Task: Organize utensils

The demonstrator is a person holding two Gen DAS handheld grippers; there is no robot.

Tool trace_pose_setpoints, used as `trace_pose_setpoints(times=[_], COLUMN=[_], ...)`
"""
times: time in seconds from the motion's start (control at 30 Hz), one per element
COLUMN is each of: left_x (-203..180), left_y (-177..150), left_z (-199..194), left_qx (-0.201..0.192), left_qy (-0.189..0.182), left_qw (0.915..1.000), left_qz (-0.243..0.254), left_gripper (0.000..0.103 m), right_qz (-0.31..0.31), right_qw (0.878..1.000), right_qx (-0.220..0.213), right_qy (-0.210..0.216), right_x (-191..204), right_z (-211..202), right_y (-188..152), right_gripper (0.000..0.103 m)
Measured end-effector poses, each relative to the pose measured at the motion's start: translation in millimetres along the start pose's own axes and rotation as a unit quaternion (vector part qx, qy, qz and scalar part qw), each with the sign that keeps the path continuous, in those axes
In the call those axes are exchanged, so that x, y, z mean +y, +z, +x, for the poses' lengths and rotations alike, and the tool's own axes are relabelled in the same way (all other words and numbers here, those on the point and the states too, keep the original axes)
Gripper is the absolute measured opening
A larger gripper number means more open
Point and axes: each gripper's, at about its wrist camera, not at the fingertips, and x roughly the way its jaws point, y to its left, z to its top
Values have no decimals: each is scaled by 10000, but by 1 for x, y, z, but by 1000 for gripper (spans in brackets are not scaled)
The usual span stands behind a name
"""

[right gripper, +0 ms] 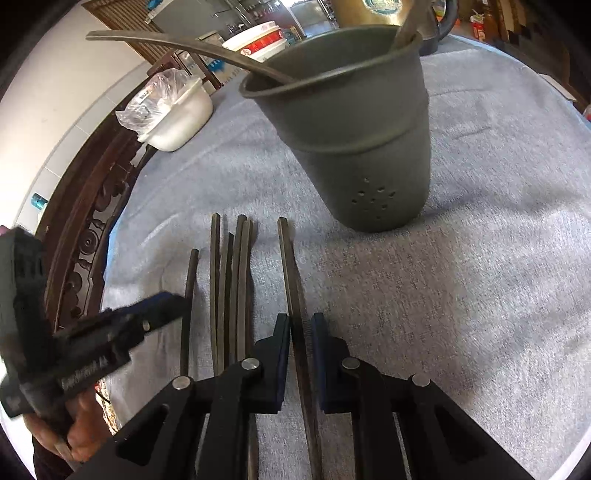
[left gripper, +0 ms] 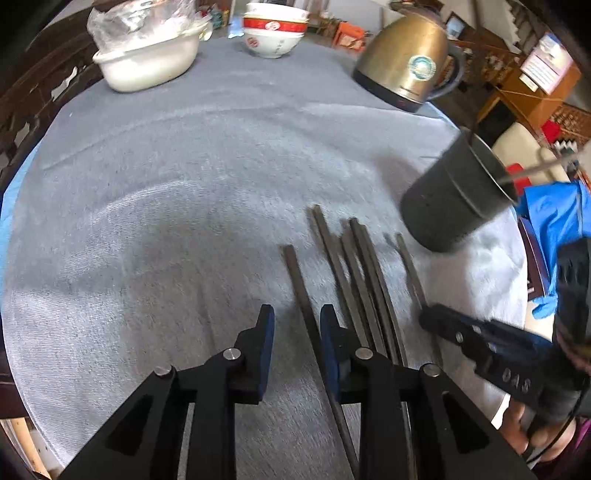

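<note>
Several dark chopsticks (left gripper: 354, 273) lie side by side on the grey tablecloth (left gripper: 166, 184), also in the right wrist view (right gripper: 229, 288). A dark grey holder cup (right gripper: 354, 133) stands beyond them with two utensils in it; it also shows at the right of the left wrist view (left gripper: 454, 199). My left gripper (left gripper: 297, 321) is open, its jaws just left of the leftmost chopstick (left gripper: 299, 288). My right gripper (right gripper: 300, 325) has its jaws narrowly apart around the rightmost chopstick (right gripper: 291, 280), which lies on the cloth.
A brass kettle (left gripper: 406, 59), stacked bowls (left gripper: 273, 33) and a white tub with plastic wrap (left gripper: 147, 55) stand at the table's far side. A carved wooden chair back (right gripper: 88, 236) is at the left. Blue cloth (left gripper: 554, 221) is beyond the right edge.
</note>
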Motion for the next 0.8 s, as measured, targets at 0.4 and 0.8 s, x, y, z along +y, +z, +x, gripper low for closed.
trace_pose_setpoints(times=[0.4,0.8], left_x=[7,5], left_y=[26,26], left_z=[20,19], left_qx=[420,492], left_qy=[13,224], left_qw=[9986,9983], left_qz=[-331,-195], left_gripper=[26,21], right_qz=[41,-236], right_qw=[9993,9963], right_qx=[342,102], right_qy=[-140,-817], right_x=[3,22], right_z=[-1,9], right_y=[5,29], right_gripper=[17,23])
